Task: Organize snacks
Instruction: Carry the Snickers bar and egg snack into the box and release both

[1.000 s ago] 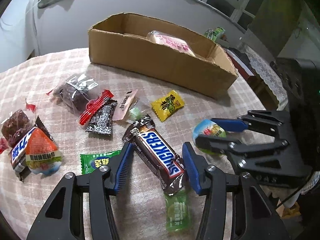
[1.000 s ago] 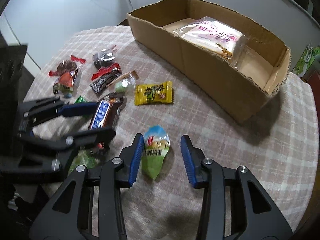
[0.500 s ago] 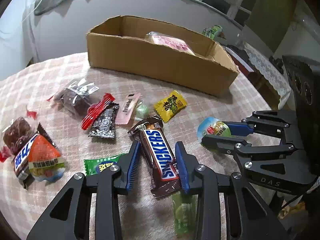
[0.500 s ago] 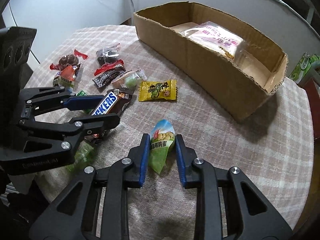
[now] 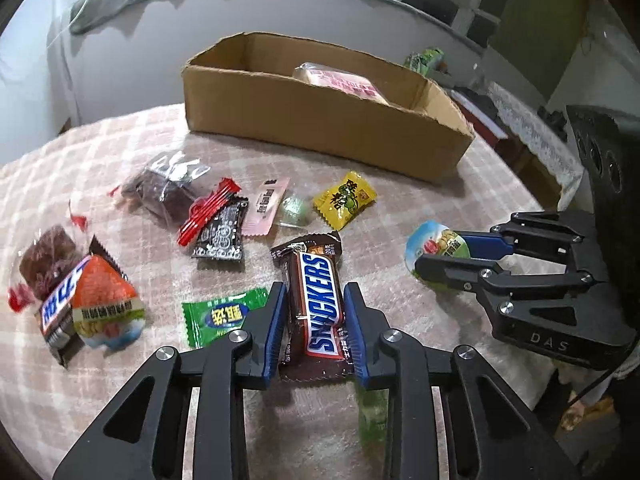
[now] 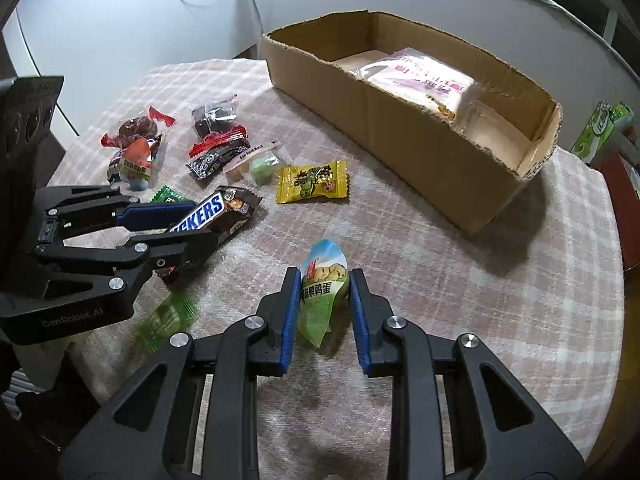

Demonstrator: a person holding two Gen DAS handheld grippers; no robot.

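Observation:
My left gripper [image 5: 315, 296] is shut on a Snickers bar [image 5: 320, 300], its blue pads pressed on both long sides; it also shows in the right wrist view [image 6: 202, 210]. My right gripper [image 6: 325, 280] is shut on a green and blue quail-egg packet [image 6: 322, 292], seen from the side in the left wrist view [image 5: 436, 246]. An open cardboard box [image 5: 320, 120] stands at the far side of the table with a pink-labelled packet [image 6: 424, 80] inside. Both held snacks are low over the checked tablecloth [image 6: 460, 280].
Loose snacks lie on the left: a yellow candy [image 5: 345, 199], a green candy [image 5: 224, 316], a black packet with a red one [image 5: 219, 224], a pink sachet [image 5: 265, 206], dark wrapped sweets [image 5: 164, 188], an orange packet [image 5: 105, 304]. A green wrapper [image 6: 166, 316] lies under the left gripper.
Both grippers have closed from open onto their snacks: the left on the Snickers bar, the right on the quail-egg packet. The Snickers bar has turned to lie straight between the pads.

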